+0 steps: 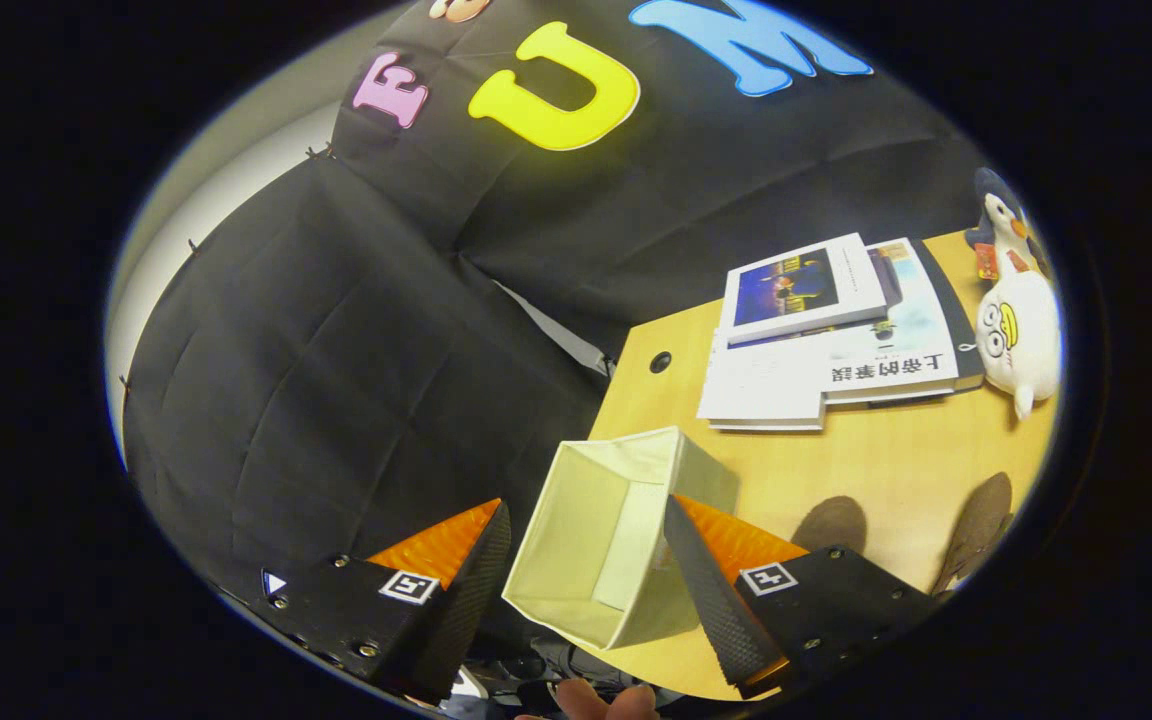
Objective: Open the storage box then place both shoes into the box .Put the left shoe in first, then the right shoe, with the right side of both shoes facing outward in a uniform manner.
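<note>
A cream fabric storage box sits at the corner of the wooden table, its open mouth turned toward me and nothing inside it. My gripper stands open, its fingers spread wide with the box between them. The right fingertip overlaps the box's right wall, while the left fingertip stays a little clear of the left wall. Two brown shoes lie on the table just beyond the right finger, partly hidden by it.
A stack of books lies farther back on the table, with plush toys beside it. A round cable hole is near the table's far edge. The table edge drops off left of the box. A person's fingers show below the gripper.
</note>
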The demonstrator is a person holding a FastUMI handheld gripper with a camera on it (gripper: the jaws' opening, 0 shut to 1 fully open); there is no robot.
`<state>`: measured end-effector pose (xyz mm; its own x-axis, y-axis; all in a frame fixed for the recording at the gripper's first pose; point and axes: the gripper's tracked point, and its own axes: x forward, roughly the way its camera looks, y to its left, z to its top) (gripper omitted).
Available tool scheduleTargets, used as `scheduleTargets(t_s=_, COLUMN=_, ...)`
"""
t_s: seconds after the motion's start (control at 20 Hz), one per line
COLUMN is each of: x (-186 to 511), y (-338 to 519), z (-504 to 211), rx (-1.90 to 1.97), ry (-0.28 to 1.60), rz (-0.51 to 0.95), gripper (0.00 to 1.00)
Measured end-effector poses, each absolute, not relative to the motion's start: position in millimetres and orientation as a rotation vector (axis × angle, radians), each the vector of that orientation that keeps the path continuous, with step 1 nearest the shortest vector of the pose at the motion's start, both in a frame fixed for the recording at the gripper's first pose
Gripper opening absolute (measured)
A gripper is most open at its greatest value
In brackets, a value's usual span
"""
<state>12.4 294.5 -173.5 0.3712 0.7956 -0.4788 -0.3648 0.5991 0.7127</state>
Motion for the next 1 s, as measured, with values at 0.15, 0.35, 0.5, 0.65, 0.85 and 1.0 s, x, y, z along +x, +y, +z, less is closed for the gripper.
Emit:
scheduleTargets(t_s=0.15, x=5, y=270, z=-203, rx=0.501, ry=0.938, rz=0.741, gripper=0.94)
scheduleTargets(t_s=0.35, x=-15, y=245, z=-241, rx=0.501, ry=1.017, rz=0.688, gripper=0.94)
scheduleTargets(t_s=0.5, x=-29, y=228, z=-268, rx=0.489, ry=1.069, rz=0.642, gripper=0.94)
scheduleTargets(t_s=0.65, x=-34, y=211, z=-296, rx=0.425, ry=1.102, rz=0.602, gripper=0.94)
scheduleTargets(t_s=0.85, x=-41, y=192, z=-334, rx=0.319, ry=1.133, rz=0.565, gripper=0.94)
scheduleTargets(t_s=1.0, x=-53, y=186, z=-359, rx=0.256, ry=1.186, rz=0.556, gripper=0.94)
